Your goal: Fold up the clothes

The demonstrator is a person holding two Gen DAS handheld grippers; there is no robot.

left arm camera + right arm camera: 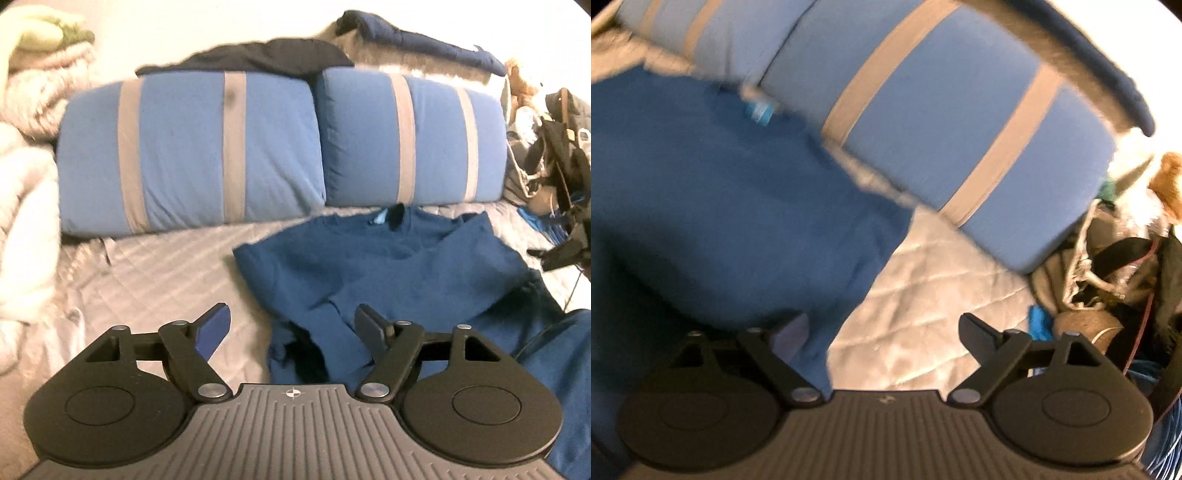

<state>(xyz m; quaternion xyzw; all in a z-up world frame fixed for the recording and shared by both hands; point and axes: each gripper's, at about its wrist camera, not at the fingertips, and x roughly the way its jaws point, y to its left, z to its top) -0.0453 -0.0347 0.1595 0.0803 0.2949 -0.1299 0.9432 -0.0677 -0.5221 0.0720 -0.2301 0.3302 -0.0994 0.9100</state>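
Quilted bed (155, 258), blue shirt (388, 266), claws spread

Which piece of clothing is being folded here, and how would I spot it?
Find the two light blue pillows with grey stripes at the head of the bed. Just below the right one, on the grey quilt, lies a rumpled dark blue shirt. It alone has a small bright blue neck label.

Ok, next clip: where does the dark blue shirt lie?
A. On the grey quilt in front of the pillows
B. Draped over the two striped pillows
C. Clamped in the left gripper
A: the dark blue shirt is spread on the grey quilt below the striped pillows, and the left gripper is open and holds nothing.
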